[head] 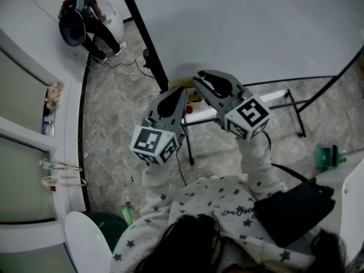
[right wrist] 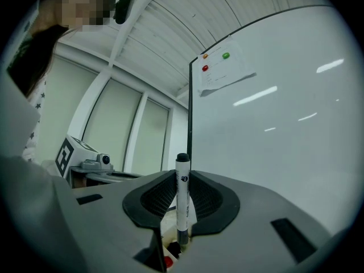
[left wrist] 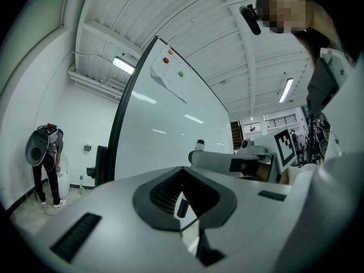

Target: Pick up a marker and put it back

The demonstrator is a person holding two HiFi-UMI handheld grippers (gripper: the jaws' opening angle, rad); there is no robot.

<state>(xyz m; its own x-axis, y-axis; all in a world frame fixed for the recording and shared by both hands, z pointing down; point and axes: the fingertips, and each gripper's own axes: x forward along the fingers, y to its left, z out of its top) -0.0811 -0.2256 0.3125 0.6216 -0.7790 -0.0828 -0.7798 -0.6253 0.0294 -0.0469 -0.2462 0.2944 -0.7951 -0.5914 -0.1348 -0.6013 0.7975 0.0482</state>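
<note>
A white marker (right wrist: 182,198) with a black cap stands upright between the jaws of my right gripper (right wrist: 182,209), which is shut on its barrel. In the head view the right gripper (head: 200,79) is raised close to the whiteboard (head: 256,27), above the board's white tray (head: 267,100). My left gripper (head: 181,94) hangs beside it, a little lower and to the left. In the left gripper view its jaws (left wrist: 190,215) stand together with only a thin slit and hold nothing. A small dark thing shows beyond the slit. A red item (head: 189,109) lies at the tray's left end.
The whiteboard's black frame post (head: 145,38) and stand legs (head: 298,118) reach onto the floor. A sheet with coloured magnets (right wrist: 222,73) hangs on the board. A person (head: 85,16) bends at the far left. A black bag (head: 290,209) lies at my right, a green bottle (head: 126,214) on the floor.
</note>
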